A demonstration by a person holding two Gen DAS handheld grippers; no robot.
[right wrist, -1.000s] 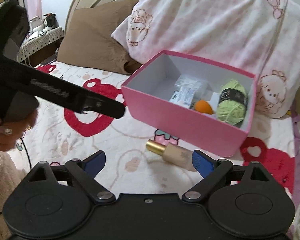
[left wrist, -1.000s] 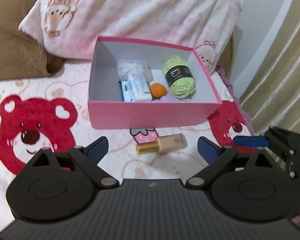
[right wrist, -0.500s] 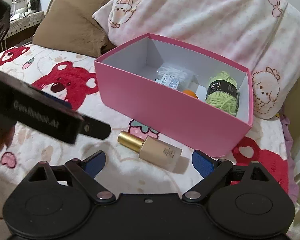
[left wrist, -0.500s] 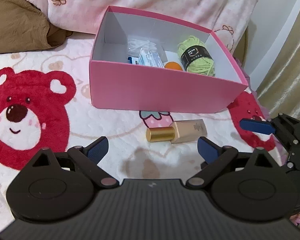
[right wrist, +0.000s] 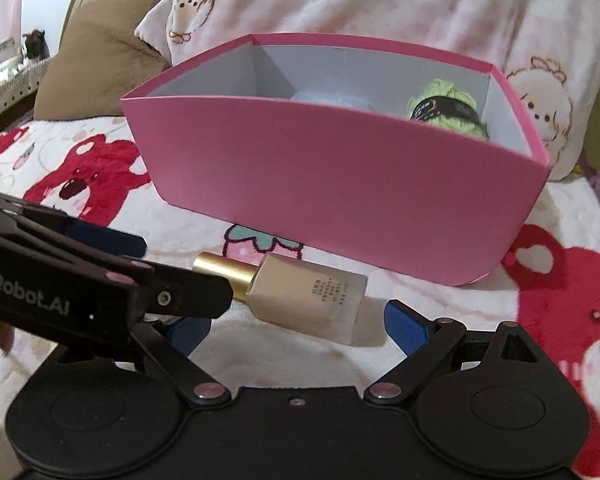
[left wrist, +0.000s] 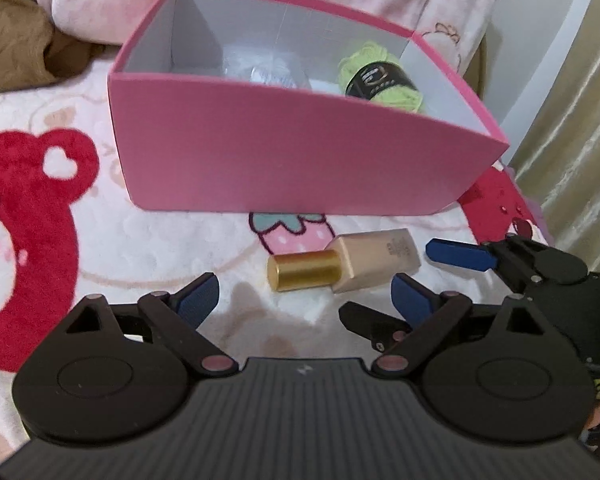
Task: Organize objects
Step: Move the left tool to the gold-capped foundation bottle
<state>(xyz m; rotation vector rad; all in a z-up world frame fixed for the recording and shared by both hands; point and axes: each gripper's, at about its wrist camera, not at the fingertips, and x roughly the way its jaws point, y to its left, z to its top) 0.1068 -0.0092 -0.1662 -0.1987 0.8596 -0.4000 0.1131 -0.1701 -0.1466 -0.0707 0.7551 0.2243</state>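
Bed blanket [left wrist: 148, 240] with red bear print carried a pink box [left wrist: 300, 152]. Inside the box, at its right end: green yarn ball [left wrist: 380, 76]. Foundation bottle [left wrist: 348, 266], gold cap, lay on its side just in front of the box. Left tongs [left wrist: 304, 300] closing slightly, nothing between them. Right tongs [right wrist: 296, 330] spread wide, bottle just ahead, untouched.

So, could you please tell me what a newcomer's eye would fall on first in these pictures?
The big pink box dominates the middle of the bed, open-topped, with a green yarn ball showing at its right end. On the bear-print blanket just in front of it lies a beige bottle with a gold cap. Both the left tool and the right tool point at it, nothing gripped.
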